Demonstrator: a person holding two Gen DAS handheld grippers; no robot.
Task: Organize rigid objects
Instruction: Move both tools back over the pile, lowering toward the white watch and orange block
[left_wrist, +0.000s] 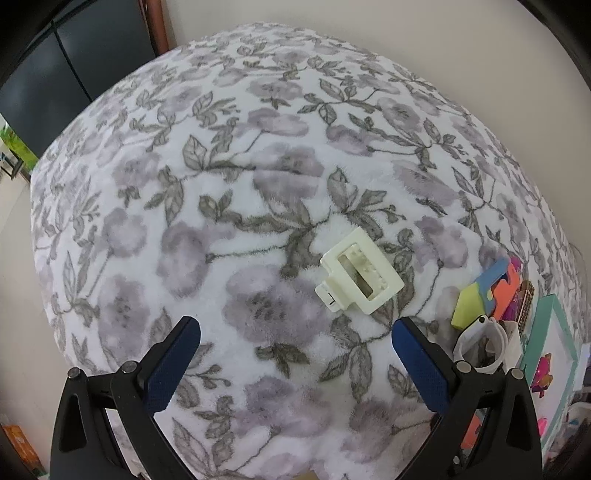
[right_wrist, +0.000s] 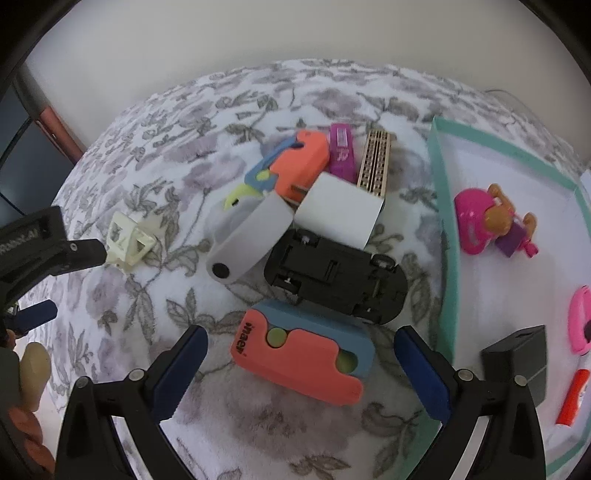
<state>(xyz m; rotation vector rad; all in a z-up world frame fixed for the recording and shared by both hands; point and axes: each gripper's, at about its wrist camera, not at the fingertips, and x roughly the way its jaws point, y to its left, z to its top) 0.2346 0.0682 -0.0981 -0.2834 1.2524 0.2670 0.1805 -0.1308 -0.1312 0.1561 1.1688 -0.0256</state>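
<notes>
Cream plastic hair claw clip (left_wrist: 359, 277) lies on floral fleece blanket (left_wrist: 221, 206), ahead of the wide-open, empty left gripper (left_wrist: 295, 350); the right gripper (right_wrist: 301, 363), also spread and empty, hovers over a coral-and-blue block (right_wrist: 303, 360) beside an overturned black toy car (right_wrist: 334, 282).

A fuzzy, matt fleece blanket (left_wrist: 258, 206) with a printed flower pattern is seen. The cream hair clip (left_wrist: 358, 277) appears as smooth matt plastic. The toy car's underside (right_wrist: 332, 280) looks like matt black plastic, and each tool carries textured blue pads (right_wrist: 181, 373).

Floral fleece blanket (left_wrist: 229, 177), grey-lilac on white; plain cream wall (left_wrist: 406, 33) at 12 o'clock; dark cabinet (left_wrist: 55, 74), wood-trimmed, at 10 o'clock
</notes>
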